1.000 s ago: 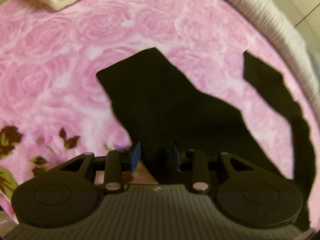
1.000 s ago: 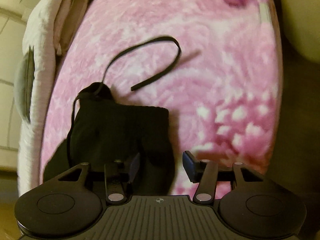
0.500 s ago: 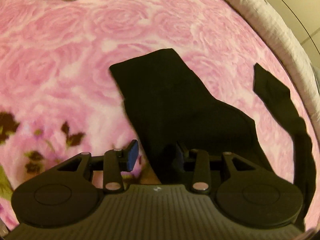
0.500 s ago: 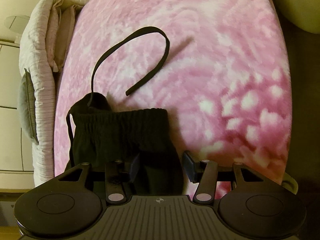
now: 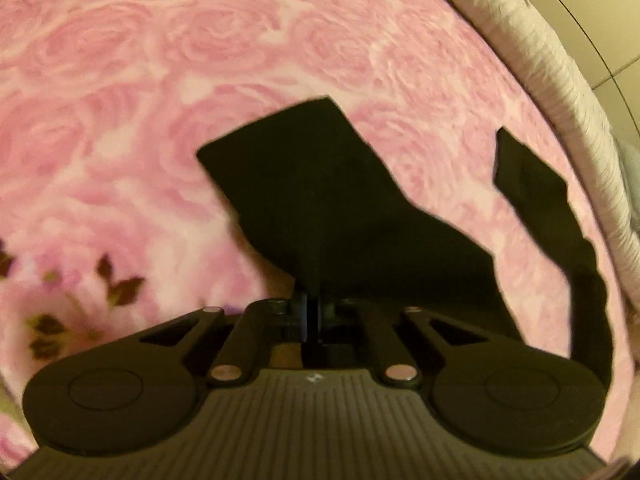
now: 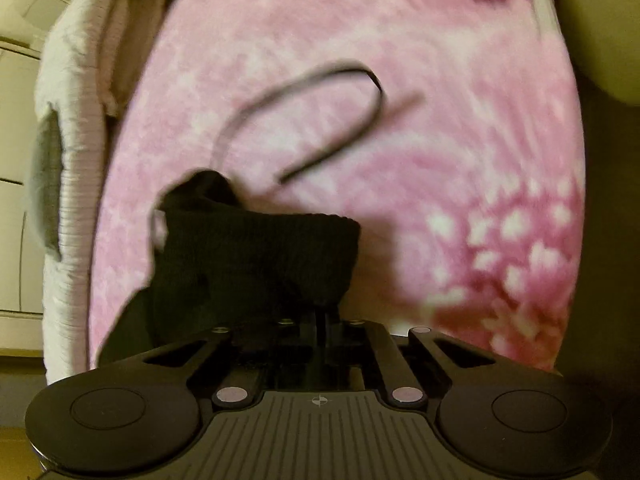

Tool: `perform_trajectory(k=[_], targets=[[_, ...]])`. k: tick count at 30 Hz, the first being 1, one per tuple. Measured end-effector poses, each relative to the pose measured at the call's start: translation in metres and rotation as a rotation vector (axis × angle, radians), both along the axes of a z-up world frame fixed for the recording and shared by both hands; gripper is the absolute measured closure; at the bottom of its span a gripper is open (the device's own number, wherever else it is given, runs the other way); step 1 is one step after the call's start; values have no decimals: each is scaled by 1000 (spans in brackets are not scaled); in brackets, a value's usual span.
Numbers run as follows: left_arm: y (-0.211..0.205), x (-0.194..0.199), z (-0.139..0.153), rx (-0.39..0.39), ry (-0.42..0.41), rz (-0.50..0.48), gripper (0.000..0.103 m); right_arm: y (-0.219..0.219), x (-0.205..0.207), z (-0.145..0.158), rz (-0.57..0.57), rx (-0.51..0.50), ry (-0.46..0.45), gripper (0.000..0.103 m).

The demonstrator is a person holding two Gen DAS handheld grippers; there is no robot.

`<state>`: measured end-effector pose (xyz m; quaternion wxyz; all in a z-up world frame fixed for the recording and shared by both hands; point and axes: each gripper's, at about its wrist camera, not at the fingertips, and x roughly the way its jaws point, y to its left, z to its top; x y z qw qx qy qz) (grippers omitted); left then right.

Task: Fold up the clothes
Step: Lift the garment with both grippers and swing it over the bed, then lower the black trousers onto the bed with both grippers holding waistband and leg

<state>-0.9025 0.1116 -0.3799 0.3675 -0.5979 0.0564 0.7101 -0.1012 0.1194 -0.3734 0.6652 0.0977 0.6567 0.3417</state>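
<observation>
Black garment (image 5: 340, 216): centre frame on pink blanket (image 5: 160, 80), near edge pinched in left gripper (image 5: 312, 316), jaws closed on it. Right gripper (image 6: 320, 324): jaws narrow, apparently nipping ribbed waistband (image 6: 260, 248). Strap (image 6: 340, 120) loose, upper centre. Lift both evenly; keep edge taut.

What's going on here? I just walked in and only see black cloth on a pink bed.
A person with a handheld claw in each hand is folding a black garment on a pink rose blanket. The left claw and right claw are each closed on an edge of it. Its drawstring trails loose across the blanket.
</observation>
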Motion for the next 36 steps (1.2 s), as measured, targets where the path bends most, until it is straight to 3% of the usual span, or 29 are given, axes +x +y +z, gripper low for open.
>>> perform_trajectory(k=[5,11,13,17,20,23,25,28,31,34,36], targets=[[21,-6,40,26,-37,-22,101,28,-9,84,63,94,-47,102],[109,-30,119,164,10,-43,101,190,-27,184,223,255,-68,102],[136,-44,166,250,60,-25,101,258,-55,233,326,336,-125,102],[167,-70,268,433,158,13,101,342,-105,346,452,583,-109,102],[162,-79,338,560,227,20,101,350,-117,408,493,725,-148,102],[138,-77,369,648,246,19,101,338,-109,442,500,821,-164,102],[119,-68,366,655,241,6,101,317,-90,414,517,782,-148,102],[87,-46,329,578,227,-25,101,285,-60,370,543,718,-122,102],[56,-23,256,421,160,-29,101,234,-25,277,522,527,-83,102],[26,2,165,226,104,-45,101,174,8,171,450,337,-32,102],[7,23,99,85,88,-80,100,131,26,108,411,194,-47,102]])
